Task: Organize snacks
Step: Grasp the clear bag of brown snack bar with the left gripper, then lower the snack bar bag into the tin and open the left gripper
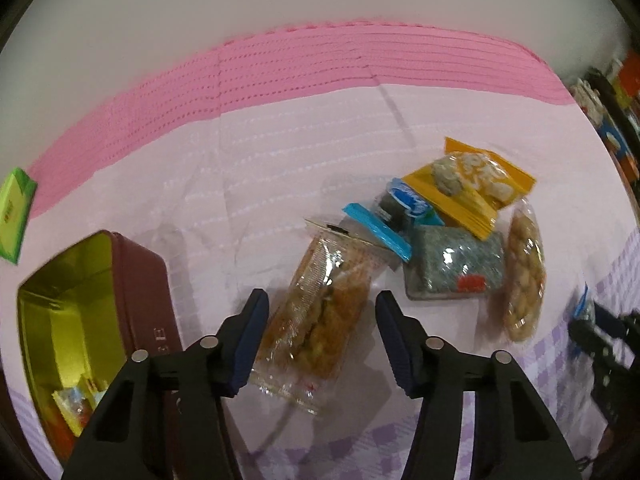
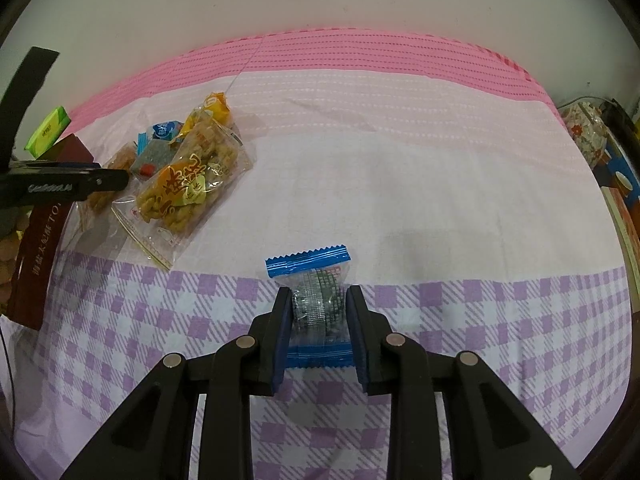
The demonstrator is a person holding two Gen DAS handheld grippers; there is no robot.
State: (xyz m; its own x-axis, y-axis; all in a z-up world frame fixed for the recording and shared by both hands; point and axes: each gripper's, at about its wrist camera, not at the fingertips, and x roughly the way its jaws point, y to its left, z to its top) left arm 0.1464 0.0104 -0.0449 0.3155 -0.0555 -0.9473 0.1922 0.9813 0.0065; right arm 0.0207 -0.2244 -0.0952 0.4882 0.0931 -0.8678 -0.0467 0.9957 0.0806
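In the left wrist view my left gripper point(image 1: 320, 312) is open, its fingers on either side of a clear packet of brown fried snack point(image 1: 320, 320) lying on the cloth. Beyond it lies a pile: a blue-edged packet point(image 1: 378, 232), a grey-green packet point(image 1: 456, 264), a yellow packet point(image 1: 472, 184) and a clear bag of round biscuits point(image 1: 524, 280). A dark red tin point(image 1: 136, 280) with a gold inside stands open at the left. In the right wrist view my right gripper point(image 2: 319, 304) is shut on a small blue-edged packet point(image 2: 316, 300). The pile point(image 2: 188, 184) lies far left.
A green box point(image 1: 14, 216) lies at the far left by the pink cloth band point(image 1: 320, 64). The tin holds a few small wrapped sweets point(image 1: 76, 404). Cluttered items point(image 2: 600, 148) line the right edge. The bed cloth point(image 2: 400, 180) is white with purple checks near me.
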